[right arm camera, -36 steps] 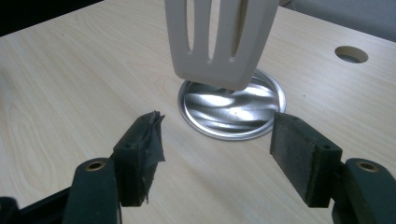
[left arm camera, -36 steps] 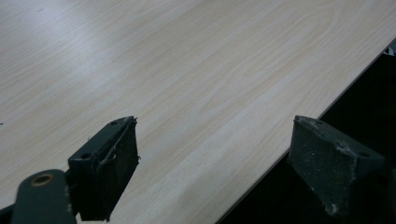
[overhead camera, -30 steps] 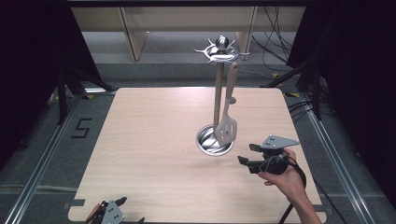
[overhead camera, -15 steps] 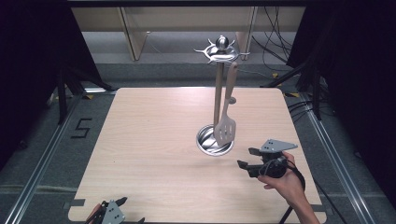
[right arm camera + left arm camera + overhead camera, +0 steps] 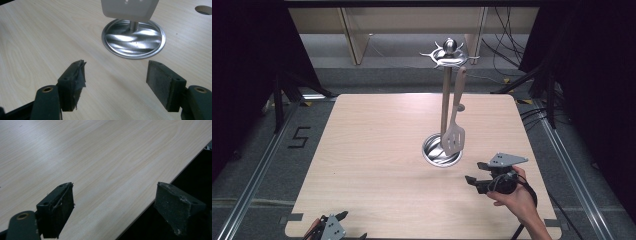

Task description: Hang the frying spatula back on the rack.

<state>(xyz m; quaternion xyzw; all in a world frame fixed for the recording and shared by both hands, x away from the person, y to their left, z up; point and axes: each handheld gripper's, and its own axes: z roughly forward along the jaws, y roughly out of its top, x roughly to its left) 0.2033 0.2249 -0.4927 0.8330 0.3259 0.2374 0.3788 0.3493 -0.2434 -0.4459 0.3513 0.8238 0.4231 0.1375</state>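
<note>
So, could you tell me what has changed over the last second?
Very little: the right gripper has edged slightly along the table's near right, jaws open and empty. The spatula still hangs on the rack, and the left gripper stays at the near edge.

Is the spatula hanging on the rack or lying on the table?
Hanging. The spatula hangs from a hook at the top of the rack, its slotted blade dangling just above the round base.

One counter is seen. One metal stand is counted on it, with one round base and one pole. One spatula is hung from the stand. Two hand-held grippers are counted: the left hand-held gripper and the right hand-held gripper. One hand is seen.
</note>
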